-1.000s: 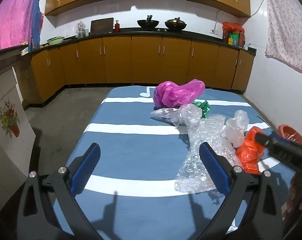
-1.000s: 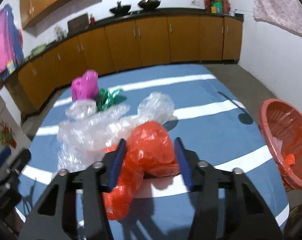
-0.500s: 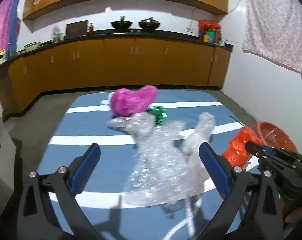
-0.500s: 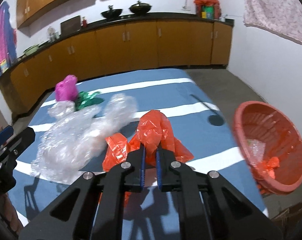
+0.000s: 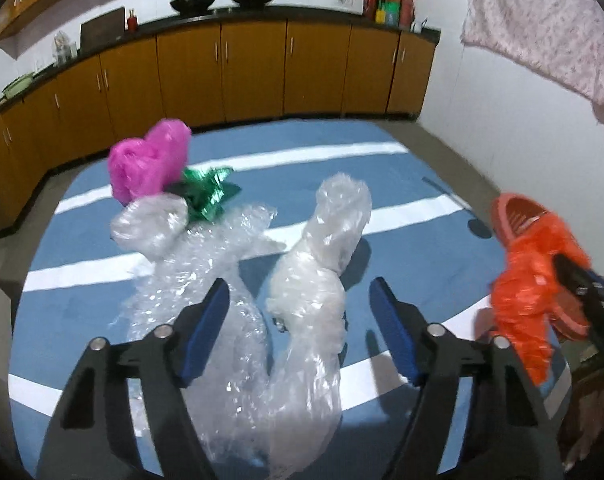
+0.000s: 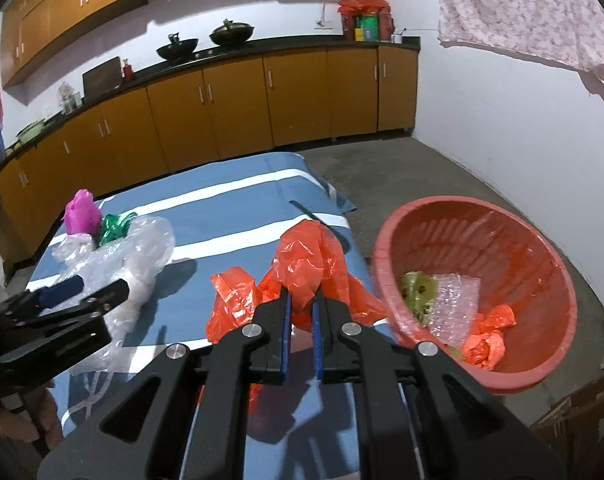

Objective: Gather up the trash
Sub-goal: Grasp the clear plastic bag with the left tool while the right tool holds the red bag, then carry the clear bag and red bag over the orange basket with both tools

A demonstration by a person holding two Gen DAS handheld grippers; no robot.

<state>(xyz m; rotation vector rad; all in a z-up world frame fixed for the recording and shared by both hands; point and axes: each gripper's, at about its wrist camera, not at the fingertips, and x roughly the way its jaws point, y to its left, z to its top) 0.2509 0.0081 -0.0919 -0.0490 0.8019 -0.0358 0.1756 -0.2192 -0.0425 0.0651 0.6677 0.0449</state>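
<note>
Sitting between the left gripper's (image 5: 298, 320) closing fingers, untouched: the clear plastic bag (image 5: 314, 280). The orange bag (image 6: 310, 260) is clamped by the right gripper (image 6: 302, 312), lifted nearer the red basket (image 6: 478, 240) than before.

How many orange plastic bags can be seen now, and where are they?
2: one orange bag clamped in the right gripper over the table edge, one crumpled orange bag inside the red basket. Others may be hidden.

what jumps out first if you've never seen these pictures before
The orange plastic bag pinched in the shut right gripper, lifted beside the red basket that already holds scraps. Next, the clear crumpled plastic on the blue striped cloth, lying between the closing jaws of the left gripper. Behind it sits a bright pink bag.
</note>
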